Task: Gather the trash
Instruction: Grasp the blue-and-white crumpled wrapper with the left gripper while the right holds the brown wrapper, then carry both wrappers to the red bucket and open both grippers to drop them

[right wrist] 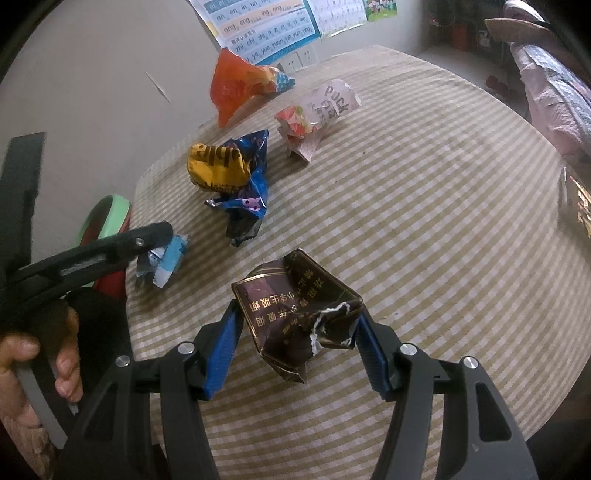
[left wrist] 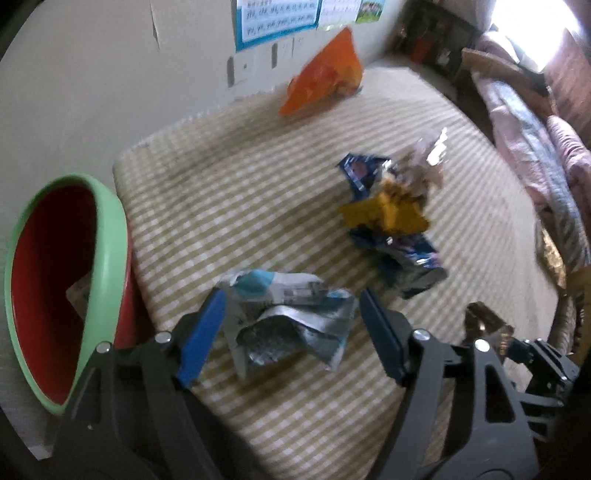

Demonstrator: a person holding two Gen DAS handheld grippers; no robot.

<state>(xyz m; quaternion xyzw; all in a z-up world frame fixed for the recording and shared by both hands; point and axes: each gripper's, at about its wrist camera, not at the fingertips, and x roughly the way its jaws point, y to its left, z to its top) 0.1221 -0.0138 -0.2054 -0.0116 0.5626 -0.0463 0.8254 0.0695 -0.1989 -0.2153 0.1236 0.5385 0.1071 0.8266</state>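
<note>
My left gripper (left wrist: pixel 291 328) is shut on a crumpled silver and light-blue wrapper (left wrist: pixel 284 317), its blue pads against both sides; the wrapper also shows in the right wrist view (right wrist: pixel 166 262). My right gripper (right wrist: pixel 299 347) is shut on a crushed dark brown cigarette pack (right wrist: pixel 295 325) over the checked table. A red bin with a green rim (left wrist: pixel 107 258) stands at the table's left edge. A yellow and blue wrapper (right wrist: pixel 229 177), a pink and white wrapper (right wrist: pixel 317 110) and an orange bag (right wrist: pixel 240 85) lie farther back.
The round table has a beige checked cloth (right wrist: pixel 424 221). A wall with posters (right wrist: pixel 258 29) runs behind it. A bed with pink bedding (left wrist: pixel 535 147) is at the right. A dark object (right wrist: pixel 576 206) lies at the table's right edge.
</note>
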